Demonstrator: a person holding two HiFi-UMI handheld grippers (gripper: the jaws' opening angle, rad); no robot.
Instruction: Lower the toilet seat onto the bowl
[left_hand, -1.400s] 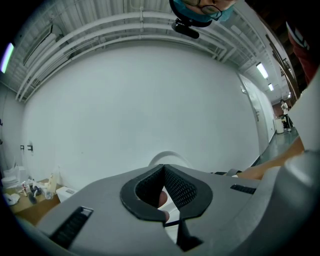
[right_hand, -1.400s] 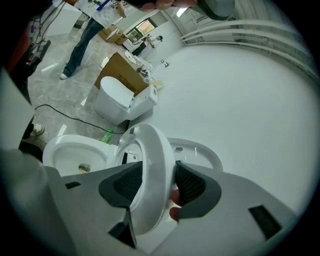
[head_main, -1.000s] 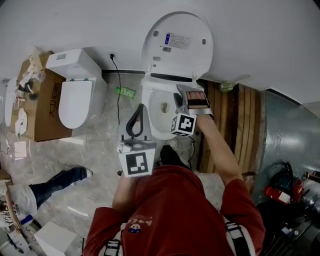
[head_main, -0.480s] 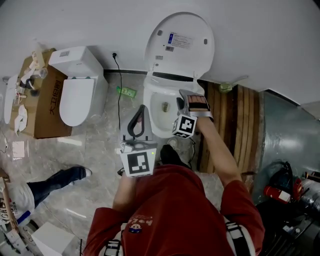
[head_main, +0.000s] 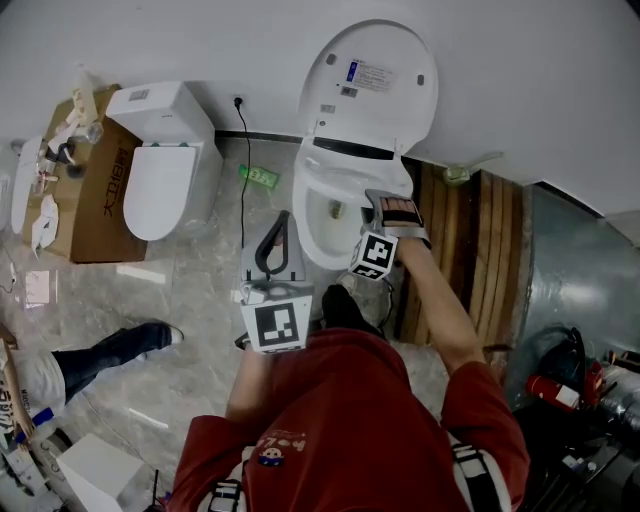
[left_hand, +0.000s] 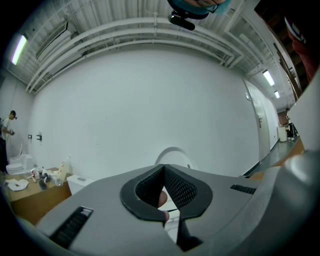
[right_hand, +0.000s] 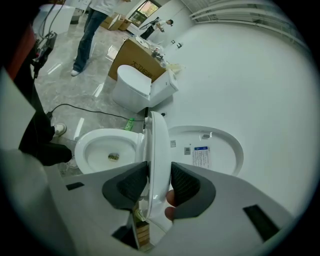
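A white toilet stands against the wall with its lid (head_main: 375, 100) upright. The toilet seat (right_hand: 156, 145) is tilted partway over the bowl (right_hand: 102, 142) and runs edge-on between my right gripper's pads. My right gripper (right_hand: 159, 172) has just been closing and is shut on the seat's rim. In the head view it sits at the bowl's right side (head_main: 372, 205), above the bowl (head_main: 325, 235). My left gripper (head_main: 283, 218) hangs level in front of the toilet, left of the bowl. Its jaws (left_hand: 163, 167) are shut with nothing between them.
A second white toilet (head_main: 160, 170) stands to the left beside a cardboard box (head_main: 90, 200). A black cable (head_main: 243, 150) runs down from the wall socket to the floor. Wooden slats (head_main: 470, 240) lie right of the toilet. A person's leg (head_main: 110, 350) is at lower left.
My right gripper has come down and slightly right toward the bowl, and the seat has tilted lower with it. The left gripper has hardly shifted in the head view.
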